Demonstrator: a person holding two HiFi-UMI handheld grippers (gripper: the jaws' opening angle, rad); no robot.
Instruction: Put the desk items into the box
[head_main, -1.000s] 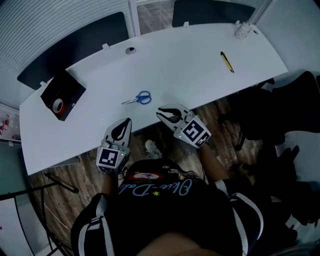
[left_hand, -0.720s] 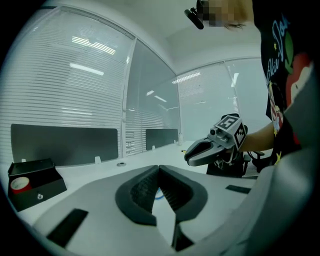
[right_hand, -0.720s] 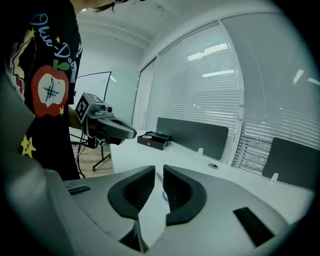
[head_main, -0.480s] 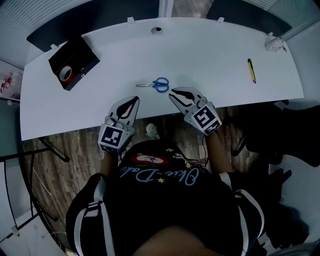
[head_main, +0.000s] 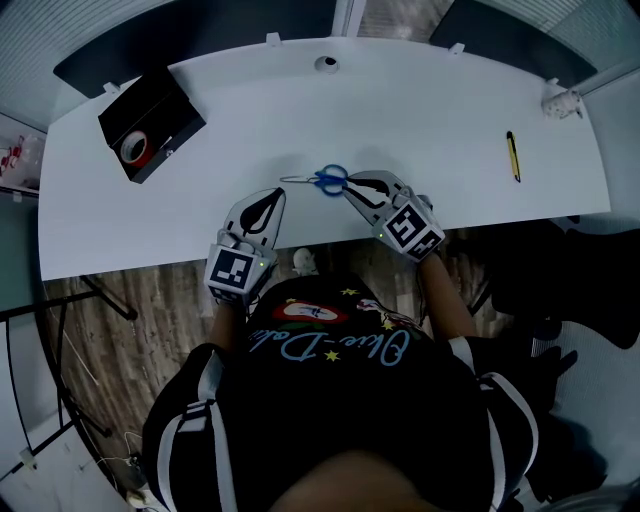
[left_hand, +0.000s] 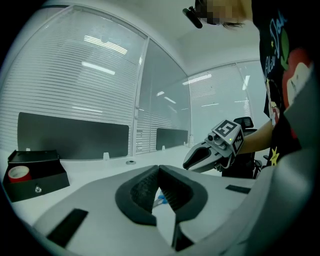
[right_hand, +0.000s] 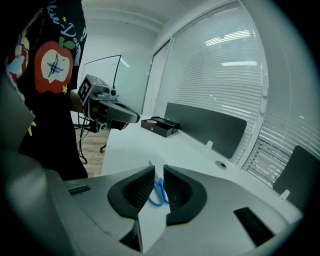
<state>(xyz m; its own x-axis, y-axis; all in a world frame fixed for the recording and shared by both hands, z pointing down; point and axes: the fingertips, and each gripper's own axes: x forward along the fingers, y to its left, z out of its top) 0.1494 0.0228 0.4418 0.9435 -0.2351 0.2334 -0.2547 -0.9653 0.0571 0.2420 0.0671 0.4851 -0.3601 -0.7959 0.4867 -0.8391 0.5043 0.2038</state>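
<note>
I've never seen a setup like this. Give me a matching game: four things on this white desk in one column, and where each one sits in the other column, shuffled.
Things:
1. blue-handled scissors
2. red tape roll
3. yellow pen-like tool
4. black box

Places:
A. at the far left end of the desk
B. alone on the right part of the desk
C. just ahead of the tips of the right gripper
D. inside the black box

Pairs: 1-C, 2-D, 3-B, 4-A.
</note>
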